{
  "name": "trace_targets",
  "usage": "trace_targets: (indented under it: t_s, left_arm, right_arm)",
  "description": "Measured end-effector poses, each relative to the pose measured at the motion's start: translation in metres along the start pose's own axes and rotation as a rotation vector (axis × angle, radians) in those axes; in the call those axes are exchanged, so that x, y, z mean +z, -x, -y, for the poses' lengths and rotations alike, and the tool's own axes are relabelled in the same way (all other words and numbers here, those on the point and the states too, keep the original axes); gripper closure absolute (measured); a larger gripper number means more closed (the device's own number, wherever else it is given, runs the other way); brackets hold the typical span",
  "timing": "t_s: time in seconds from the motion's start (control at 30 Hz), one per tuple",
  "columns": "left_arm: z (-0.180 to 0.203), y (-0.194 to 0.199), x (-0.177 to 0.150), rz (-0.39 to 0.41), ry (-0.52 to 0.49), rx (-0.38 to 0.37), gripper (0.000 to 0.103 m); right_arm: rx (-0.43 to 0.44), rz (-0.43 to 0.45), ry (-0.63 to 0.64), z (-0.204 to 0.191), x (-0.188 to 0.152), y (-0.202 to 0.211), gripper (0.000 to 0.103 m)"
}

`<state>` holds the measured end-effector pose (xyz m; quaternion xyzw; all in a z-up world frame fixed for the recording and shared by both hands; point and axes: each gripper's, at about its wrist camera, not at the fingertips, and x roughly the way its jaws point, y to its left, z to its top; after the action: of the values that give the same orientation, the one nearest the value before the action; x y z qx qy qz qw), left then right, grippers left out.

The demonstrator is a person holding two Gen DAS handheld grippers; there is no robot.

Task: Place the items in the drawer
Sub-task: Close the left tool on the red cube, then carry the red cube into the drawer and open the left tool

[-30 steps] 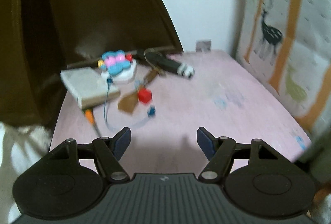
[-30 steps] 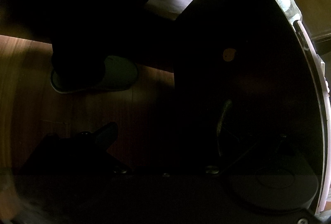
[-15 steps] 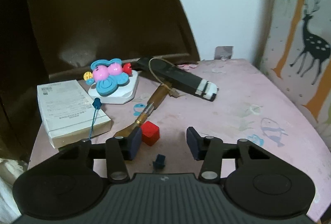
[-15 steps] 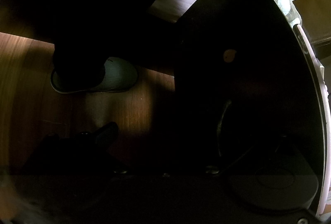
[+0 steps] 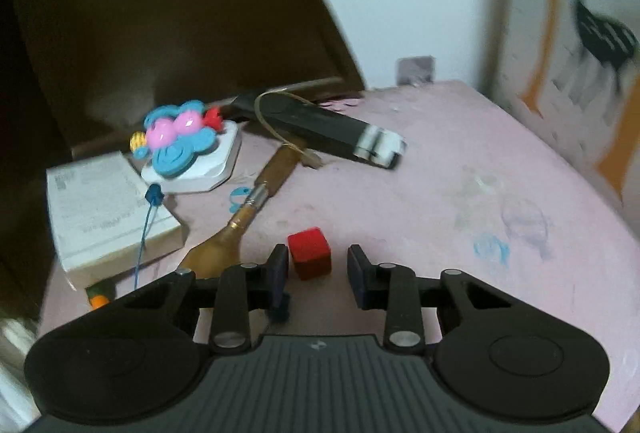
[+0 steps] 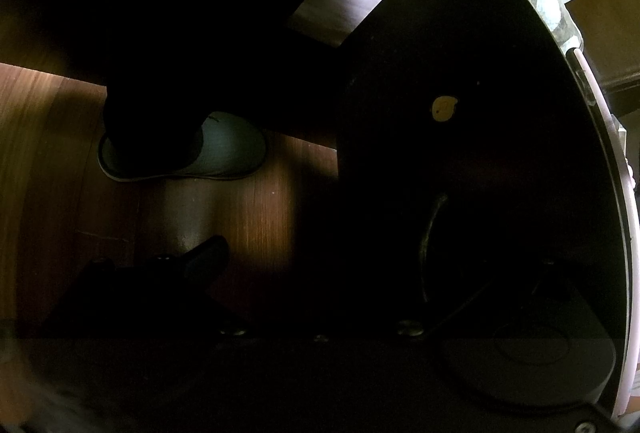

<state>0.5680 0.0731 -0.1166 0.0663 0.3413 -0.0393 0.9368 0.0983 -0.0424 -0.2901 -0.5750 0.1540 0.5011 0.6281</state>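
Observation:
In the left wrist view a small red cube (image 5: 310,252) sits on the pink table top (image 5: 460,201). My left gripper (image 5: 318,267) is open, with a fingertip on each side of the cube and a gap on both sides. Behind lie a brush with a brown handle (image 5: 244,217), a black and white device (image 5: 332,131), a colourful toy on a white base (image 5: 188,149) and a white box (image 5: 108,209). In the right wrist view my right gripper (image 6: 320,265) hangs low by a dark cabinet front (image 6: 460,153); only its left finger (image 6: 204,257) shows.
A thin blue cord with a blue tag (image 5: 150,209) crosses the box. A dark chair back (image 5: 160,13) rises behind the table. A deer-print wall (image 5: 580,33) stands at the right. In the right wrist view a slippered foot (image 6: 188,149) stands on the wooden floor.
My left gripper has moved forward and right over the table until the red cube lies between its fingers, and the fingers have narrowed. The right gripper has barely moved.

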Motion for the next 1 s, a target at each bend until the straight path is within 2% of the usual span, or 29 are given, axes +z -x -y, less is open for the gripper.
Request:
trace_targets:
  t_s: [0.1,0.2,0.33,0.4,0.47,0.77,1.0]
  left_arm:
    - [0.000,0.001,-0.002,0.001,0.012,0.009,0.071]
    - [-0.003,-0.003,0.002,-0.001,0.064,0.013,0.071]
    - [-0.005,-0.007,0.007,-0.012,0.087,-0.014,0.072]
    - [-0.004,-0.006,0.007,-0.016,0.086,-0.028,0.079]
    - [-0.002,0.002,0.004,-0.013,0.067,-0.029,0.079]
    - [0.018,0.072,-0.023,0.001,0.015,-0.094,0.079]
    - [0.029,0.138,-0.062,-0.022,0.002,-0.155,0.079]
  right_arm:
    - [0.000,-0.002,-0.005,0.000,0.000,0.000,0.000]
    - [0.000,-0.003,-0.006,0.000,0.000,0.000,0.000]
    - [0.001,-0.003,-0.005,0.000,0.000,0.000,0.000]
    - [0.002,-0.002,-0.002,0.000,0.000,0.000,0.000]
    - [-0.001,-0.006,-0.011,-0.001,0.000,0.000,0.000]
    - [-0.006,-0.021,-0.022,-0.007,-0.003,-0.001,0.000]
    - [-0.006,-0.030,-0.025,-0.011,-0.007,-0.002,0.000]
